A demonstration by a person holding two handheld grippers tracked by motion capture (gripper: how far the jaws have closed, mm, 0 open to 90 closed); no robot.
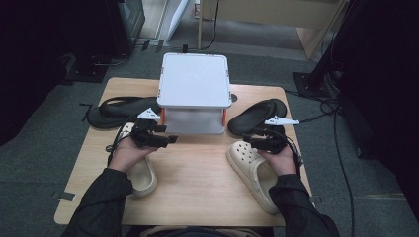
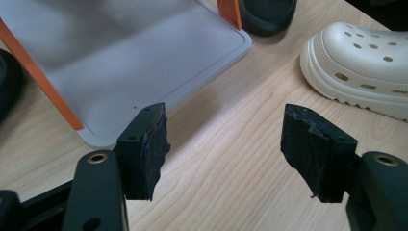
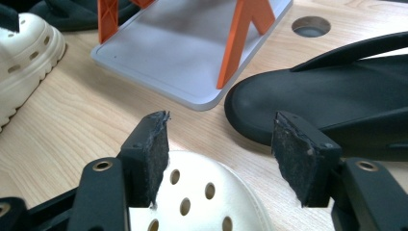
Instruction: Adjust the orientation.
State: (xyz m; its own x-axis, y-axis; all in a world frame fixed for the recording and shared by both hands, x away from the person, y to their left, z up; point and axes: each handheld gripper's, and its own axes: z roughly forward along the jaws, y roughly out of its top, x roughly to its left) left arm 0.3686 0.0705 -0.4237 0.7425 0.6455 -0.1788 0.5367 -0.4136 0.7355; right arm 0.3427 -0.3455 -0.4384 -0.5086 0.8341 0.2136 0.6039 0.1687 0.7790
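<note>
both tongs, left (image 1: 163, 139) and right (image 1: 250, 141), are gaping wide and empty, hovering over cream clogs (image 1: 253, 173) on the bench (image 1: 197, 173) near a white rack (image 1: 194, 81).

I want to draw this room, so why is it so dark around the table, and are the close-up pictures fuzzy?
In the high view the wooden table is lit while the floor and corners around it fall into near black. In the left gripper view the white shelf rack looks soft, its far part shadowed. In the right gripper view the black flip-flop and the cream clog are fairly sharp.
</note>
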